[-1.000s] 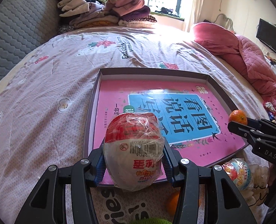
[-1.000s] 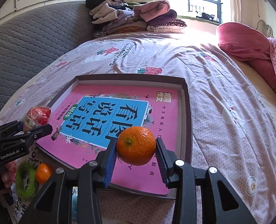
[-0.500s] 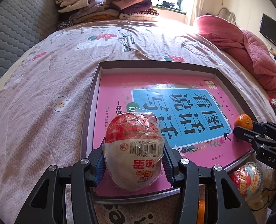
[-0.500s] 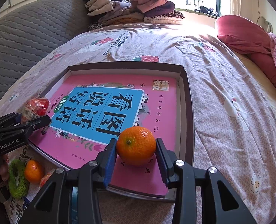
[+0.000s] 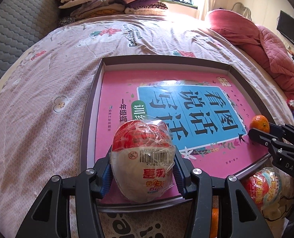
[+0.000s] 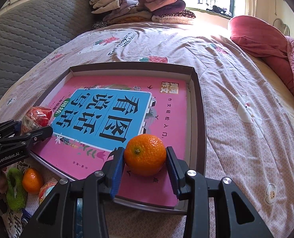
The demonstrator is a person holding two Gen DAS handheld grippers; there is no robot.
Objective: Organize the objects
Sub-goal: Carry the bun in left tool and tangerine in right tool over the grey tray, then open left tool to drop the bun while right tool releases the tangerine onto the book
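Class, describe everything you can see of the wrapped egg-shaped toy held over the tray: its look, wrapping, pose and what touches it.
The wrapped egg-shaped toy has a red top and a cream lower half under crinkled clear plastic film, with a barcode across its middle and red printed characters that read upside down in the left wrist view. It stands upright, clamped between the blue ribbed pads of the left gripper, just above the near edge of the pink book lying in the tray.

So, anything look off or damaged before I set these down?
Nothing looks damaged or spilled. The left tool grips the wrapped toy egg, the right tool the tangerine, both over the pink book lying flat in the box lid.
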